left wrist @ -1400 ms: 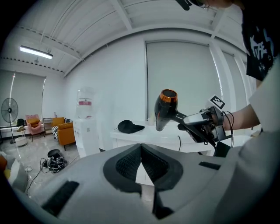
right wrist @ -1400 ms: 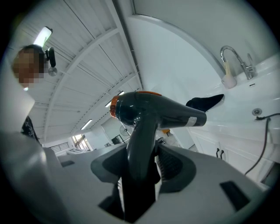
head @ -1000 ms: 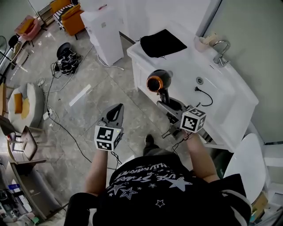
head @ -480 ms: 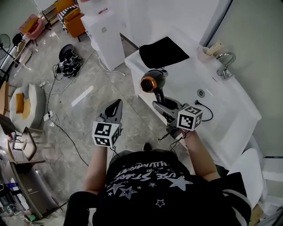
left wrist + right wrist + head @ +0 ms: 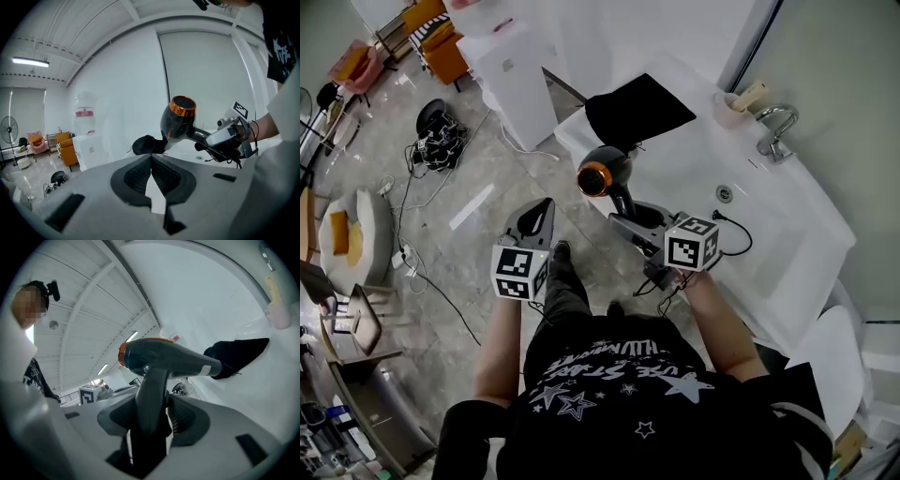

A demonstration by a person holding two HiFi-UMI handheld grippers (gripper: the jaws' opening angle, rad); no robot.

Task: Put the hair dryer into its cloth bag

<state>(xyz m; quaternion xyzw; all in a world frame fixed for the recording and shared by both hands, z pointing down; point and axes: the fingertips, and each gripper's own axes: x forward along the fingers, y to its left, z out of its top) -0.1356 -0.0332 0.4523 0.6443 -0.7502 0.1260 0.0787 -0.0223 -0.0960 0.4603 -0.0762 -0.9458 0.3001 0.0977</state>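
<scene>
A black hair dryer (image 5: 602, 173) with an orange ring is off the counter, my right gripper (image 5: 636, 218) shut on its handle. The right gripper view has the handle (image 5: 152, 394) upright between the pads, barrel across the top. Its cord and plug (image 5: 733, 204) trail over the white counter (image 5: 694, 159). The black cloth bag (image 5: 637, 108) lies flat at the counter's far left end, beyond the dryer. My left gripper (image 5: 542, 213) hangs shut and empty over the floor, left of the dryer. The left gripper view holds the dryer (image 5: 180, 123) and the bag (image 5: 146, 145) ahead.
A sink drain (image 5: 724, 193), a faucet (image 5: 773, 131) and a cup (image 5: 733, 105) are at the counter's right. A white water dispenser (image 5: 511, 70) stands left of the counter. Cables (image 5: 441, 131) and chairs lie on the tiled floor at the left.
Both grippers have moved left along the counter's front, toward the end where the bag lies. The dryer has travelled with the right gripper. Neither gripper's jaws have changed.
</scene>
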